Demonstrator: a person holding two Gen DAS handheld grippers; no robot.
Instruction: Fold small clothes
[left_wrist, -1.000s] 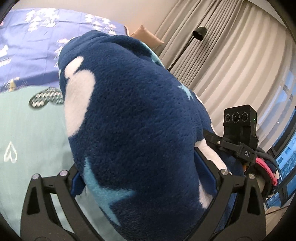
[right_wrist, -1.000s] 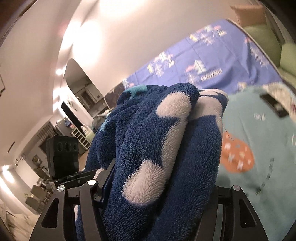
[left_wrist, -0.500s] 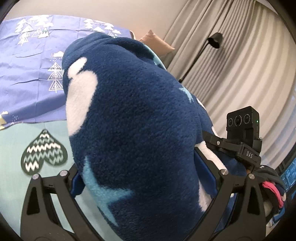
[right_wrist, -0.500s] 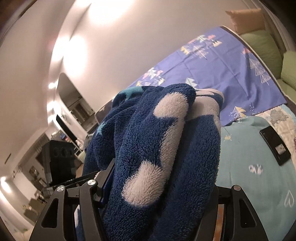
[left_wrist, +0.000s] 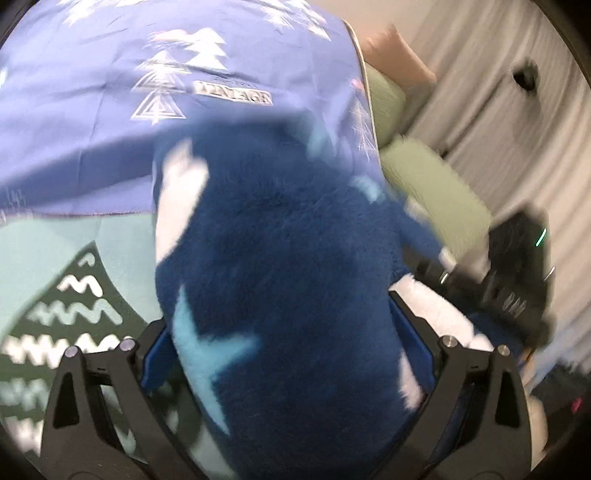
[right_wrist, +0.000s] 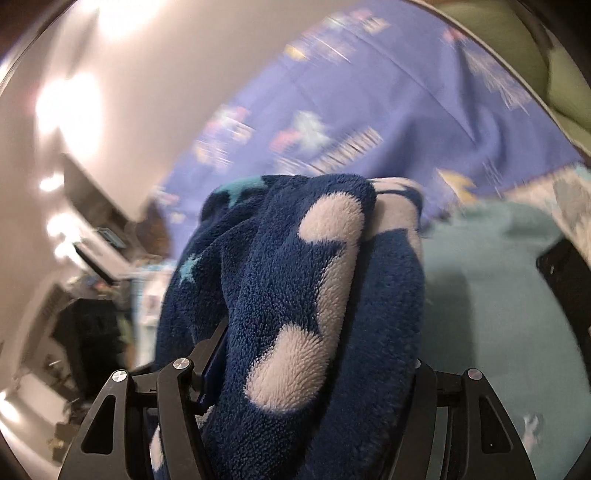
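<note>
Both claws clamp fleece garment (left_wrist: 280, 258) | left claw (left_wrist: 288, 354) | right claw (right_wrist: 310, 373)

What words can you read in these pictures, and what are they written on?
"VINTAGE", probably, though blurred: white letters on the purple bedsheet, beside the tree prints.
White marking on the black camera mounted on the other tongs: too blurred to read.
Prints on the same sheet in the right wrist view: smeared, unreadable.
Navy fleece garment: shapes only, no words.
</note>
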